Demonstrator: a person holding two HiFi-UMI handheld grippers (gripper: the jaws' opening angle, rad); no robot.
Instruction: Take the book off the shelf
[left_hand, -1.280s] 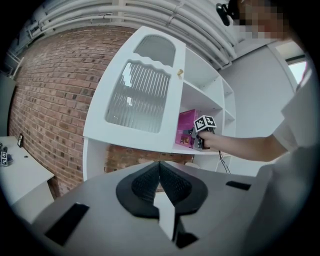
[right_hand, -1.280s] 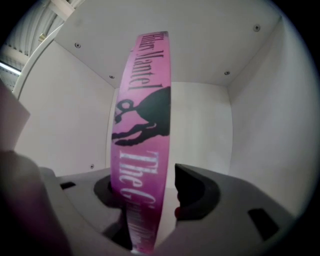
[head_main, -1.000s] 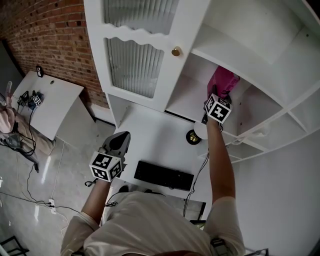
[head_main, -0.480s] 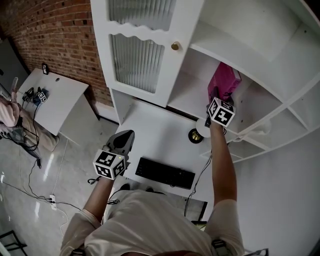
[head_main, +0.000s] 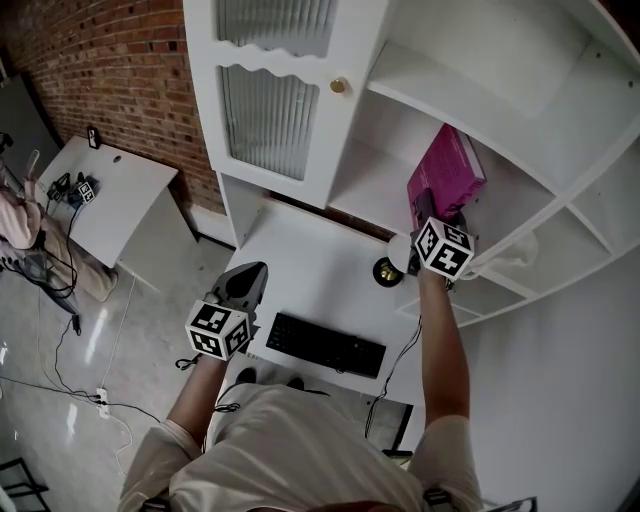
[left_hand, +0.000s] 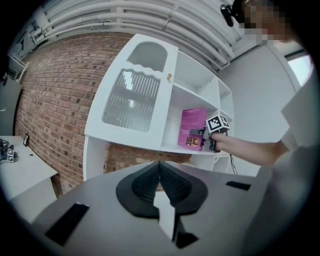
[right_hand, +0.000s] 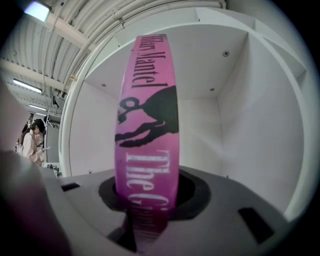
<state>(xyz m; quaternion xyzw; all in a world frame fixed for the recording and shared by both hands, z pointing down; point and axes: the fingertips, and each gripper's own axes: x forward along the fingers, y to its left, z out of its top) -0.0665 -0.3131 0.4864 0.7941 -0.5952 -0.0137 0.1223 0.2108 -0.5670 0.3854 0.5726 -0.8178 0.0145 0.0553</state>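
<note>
1. Magenta cover, black and white lettering down the spine: the thick magenta book (right_hand: 147, 130) is standing upright in an open compartment of the white wooden shelf unit (head_main: 372, 195), near that compartment's front edge. Whether its lower edge is touching the shelf board, I cannot tell.
2. Low on the spine, the right gripper (right_hand: 146, 212) is pinching the book, 1 pad pressing on each cover, with the spine facing the gripper's camera.
3. Over the white desk (head_main: 310, 265), well apart from the book, the left gripper (left_hand: 160, 176) is hanging idle. Its 2 jaws are pressing together with nothing between them.
4. Judgement on the step: the grasp is made and the withdrawal is in hand, since the book is not yet clear of the compartment.
5. Judgement on the next move: it is calling for a straight pull toward the person, keeping the book upright so its top is not catching the board above. The grip is sitting low on a tall, heavy book, so the top could tip away.
6. Below, the flat black keyboard (head_main: 325, 345) is lying on the desk, a possible landing area to avoid.
</note>
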